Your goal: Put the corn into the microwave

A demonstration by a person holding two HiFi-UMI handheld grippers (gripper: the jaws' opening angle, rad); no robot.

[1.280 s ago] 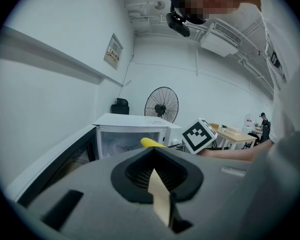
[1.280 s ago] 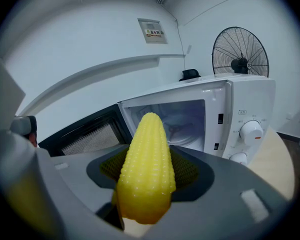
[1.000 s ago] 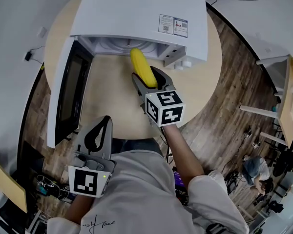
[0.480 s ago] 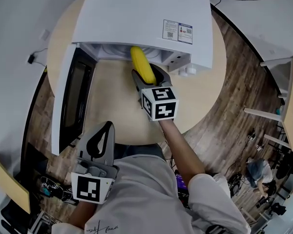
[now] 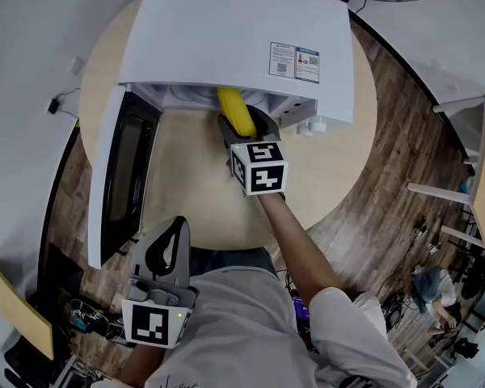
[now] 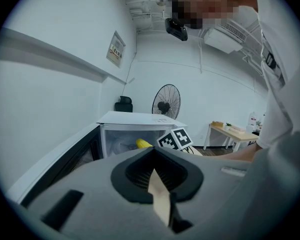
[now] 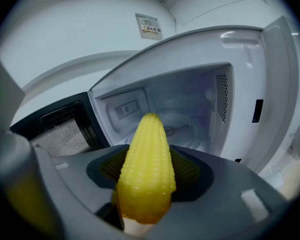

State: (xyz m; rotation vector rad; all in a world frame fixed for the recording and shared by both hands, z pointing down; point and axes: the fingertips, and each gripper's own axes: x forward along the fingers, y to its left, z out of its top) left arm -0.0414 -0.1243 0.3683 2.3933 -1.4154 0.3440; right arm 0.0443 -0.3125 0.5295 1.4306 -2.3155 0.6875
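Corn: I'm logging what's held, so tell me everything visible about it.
The corn is a yellow cob, glossy and plastic-looking, with neat kernel rows tapering to a rounded tip. The right gripper is shut on its thick end. Its tip points into the open microwave, just under the top's front edge. Nothing else touches it.

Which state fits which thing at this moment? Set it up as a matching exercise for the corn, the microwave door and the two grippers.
Things:
1. corn
2. microwave door
3. left gripper
4. right gripper

States:
A. jaws together, nothing between them
B. swung open
C. jaws clamped on the corn
D. yellow, tip pointing into the microwave

Pairs: 1-D, 2-B, 3-A, 4-C
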